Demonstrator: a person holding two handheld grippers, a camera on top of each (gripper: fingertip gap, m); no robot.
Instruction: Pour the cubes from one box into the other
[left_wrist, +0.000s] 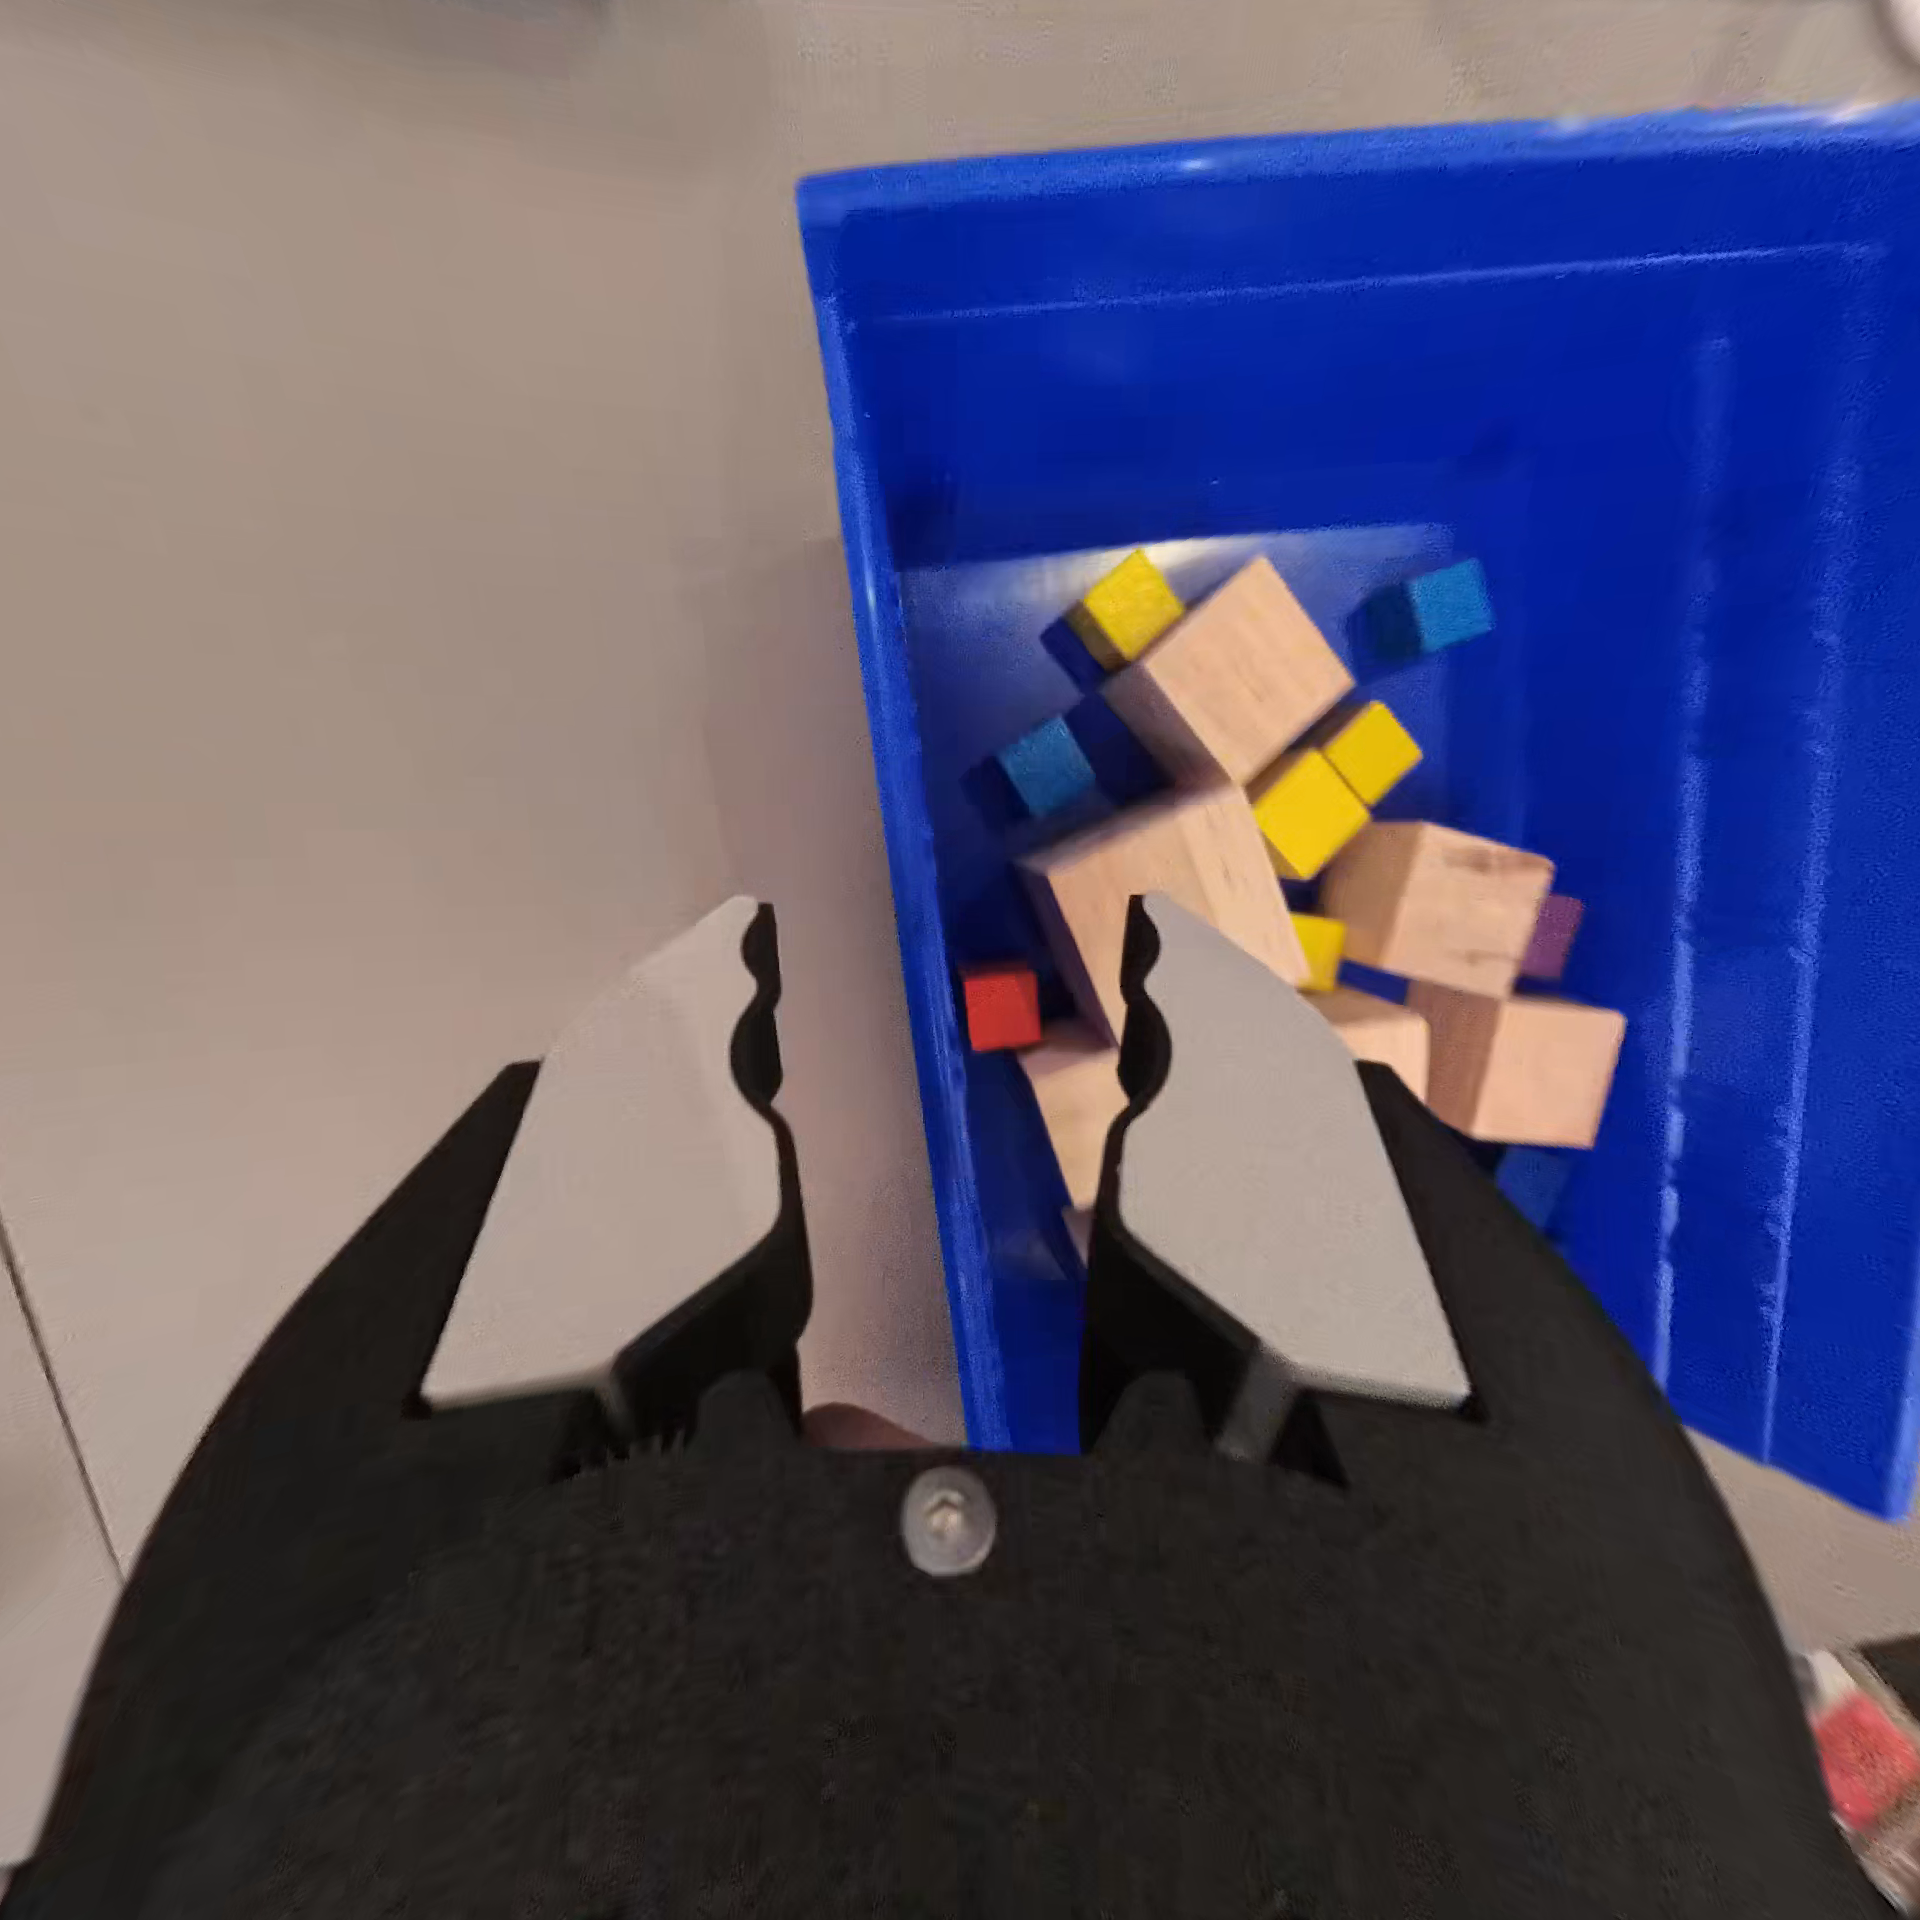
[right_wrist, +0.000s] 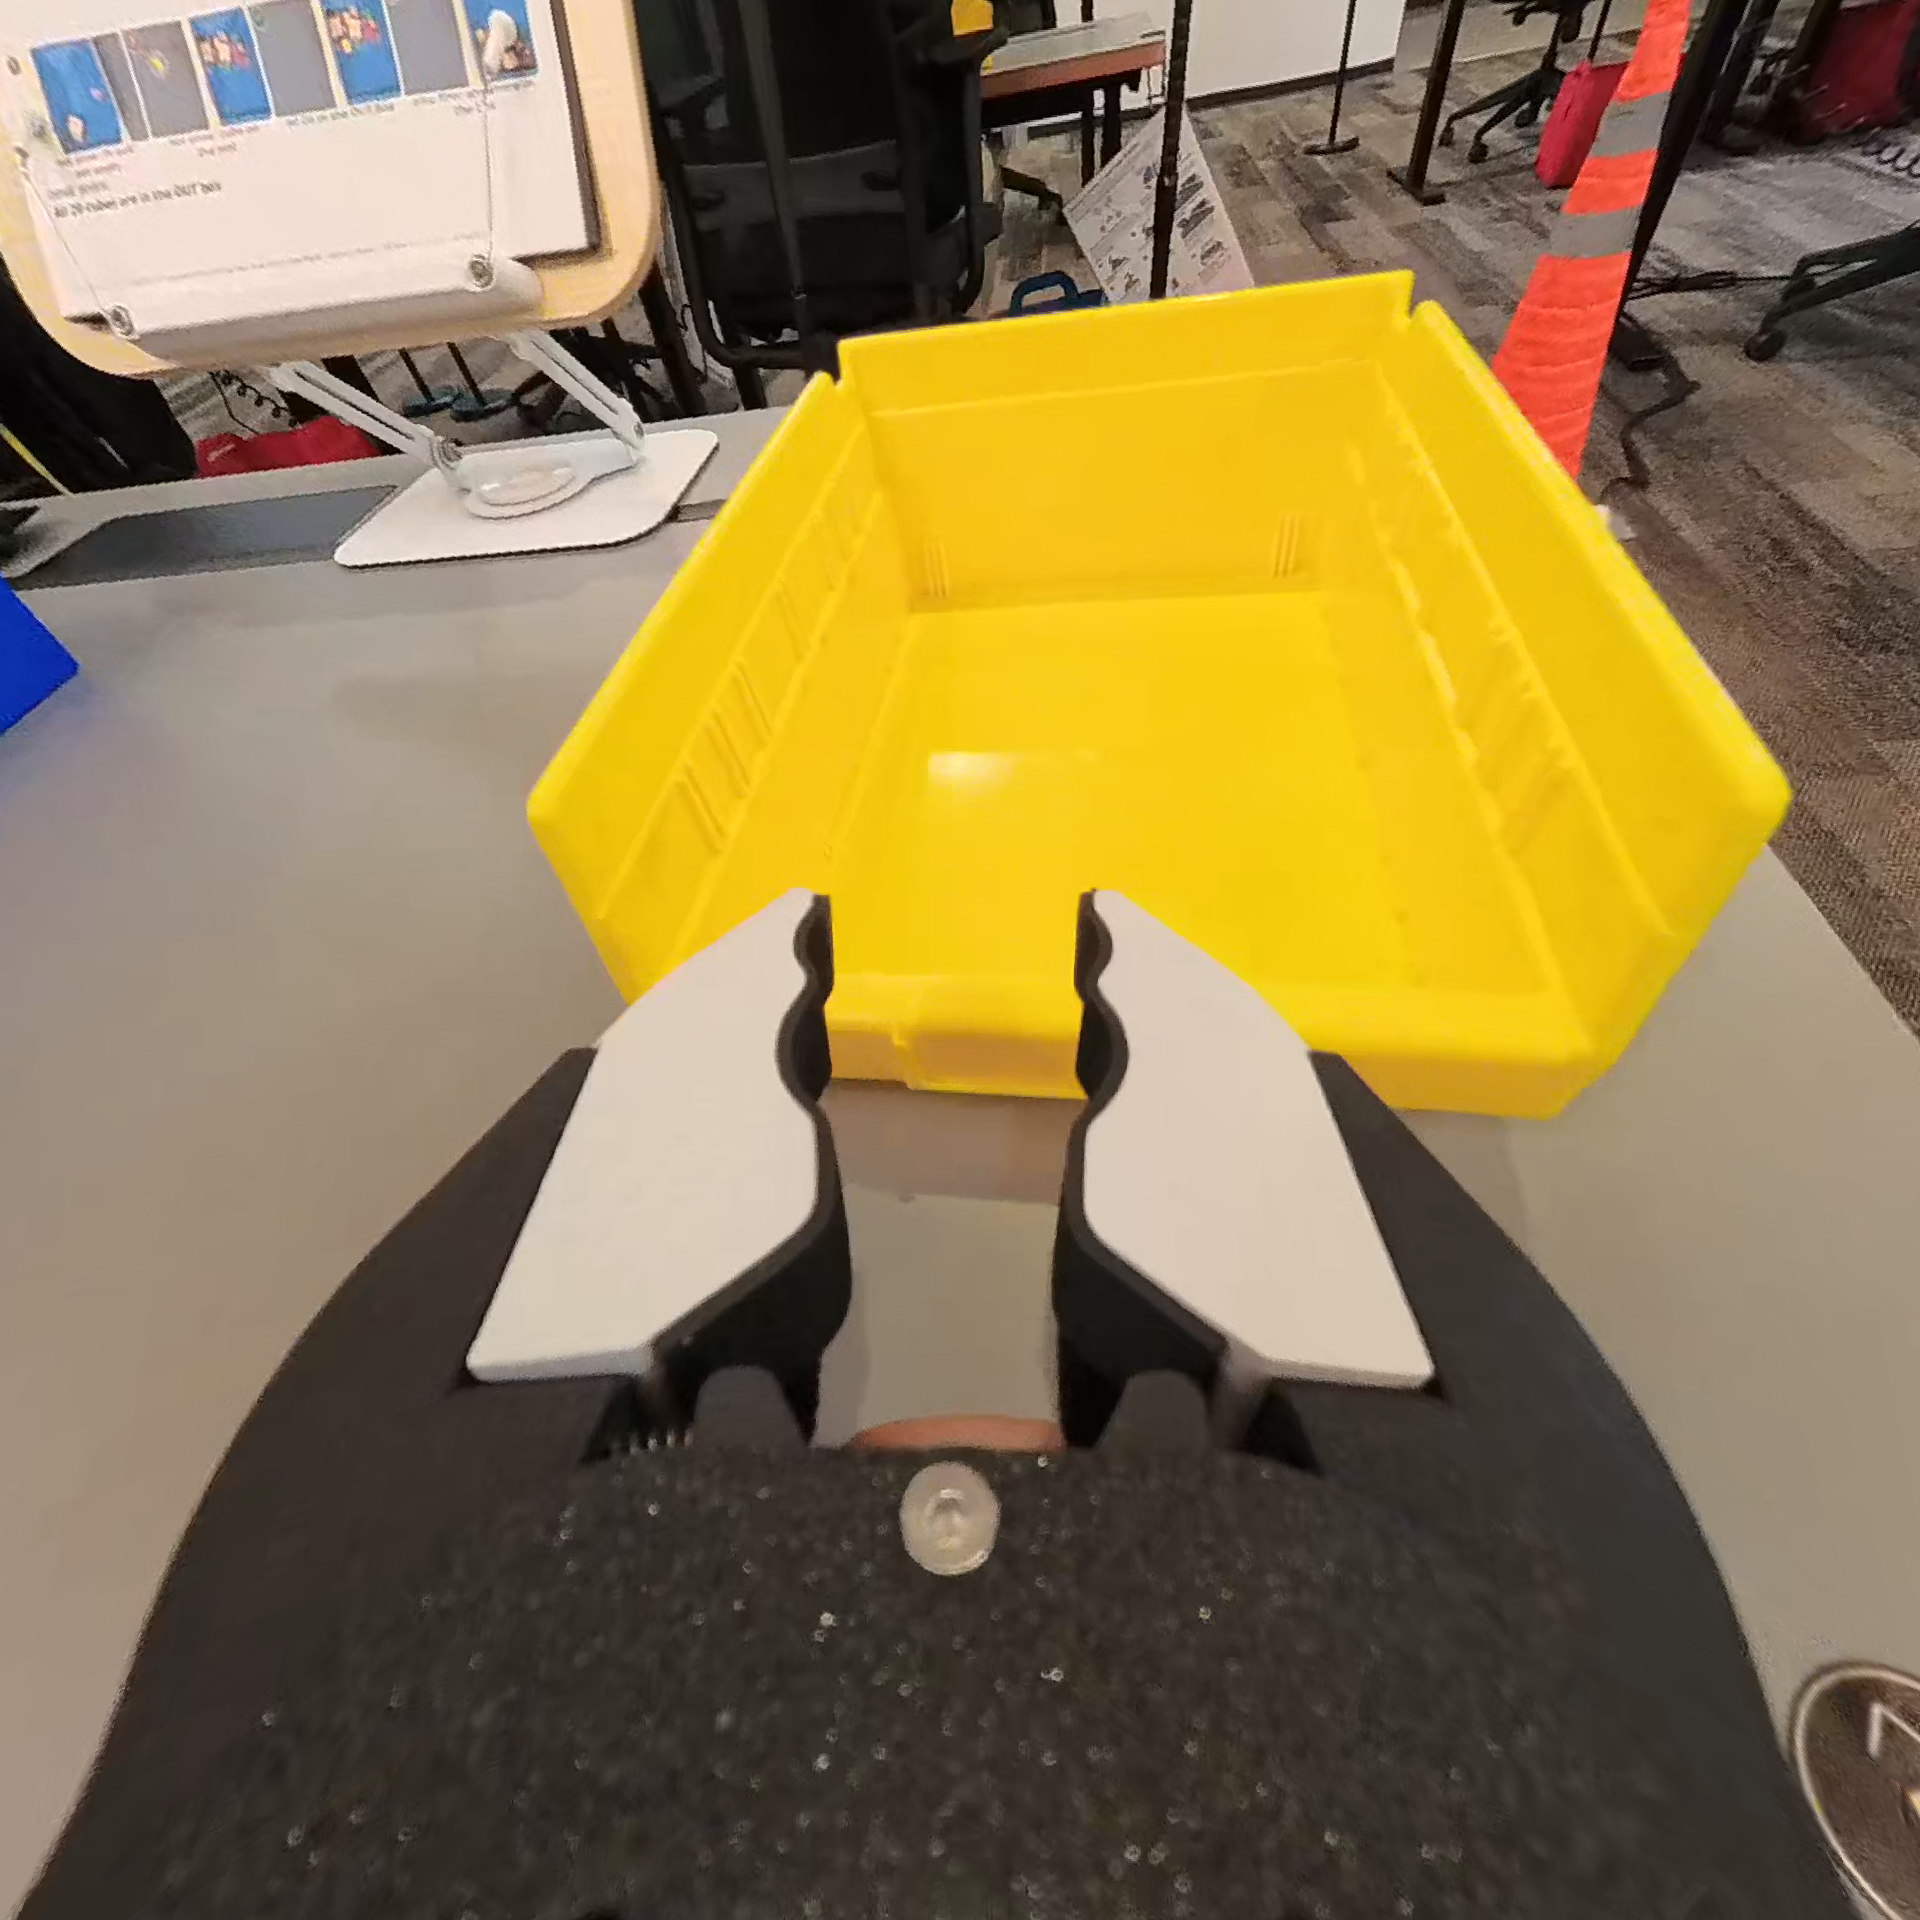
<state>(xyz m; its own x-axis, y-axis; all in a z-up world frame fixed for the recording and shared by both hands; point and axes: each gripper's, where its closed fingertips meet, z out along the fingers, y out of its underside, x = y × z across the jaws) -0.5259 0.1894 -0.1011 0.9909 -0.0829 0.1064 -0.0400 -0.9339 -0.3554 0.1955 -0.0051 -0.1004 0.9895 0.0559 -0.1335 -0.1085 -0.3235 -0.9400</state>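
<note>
Blue bin (left_wrist: 1351, 395) sat on the grey surface (left_wrist: 364, 520), holding loose wooden cubes (left_wrist: 1236, 665) — stiff plastic, light, load likely to shift. Left tongs (left_wrist: 951, 914) gaped astride its left wall; best grip there. Right tongs (right_wrist: 956, 909) gaped empty before the empty yellow bin (right_wrist: 1143, 436).

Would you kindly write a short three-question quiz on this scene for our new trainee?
1. True or false: the yellow box already holds cubes.
2. Which box holds the cubes? A) the blue box B) the yellow one
3. Fill in: the left gripper straddles the blue box's ____ with open jaws.

Key: 1. false, it is empty. 2. A. 3. side wall. The right gripper is open too, at the yellow box's near rim.
</note>
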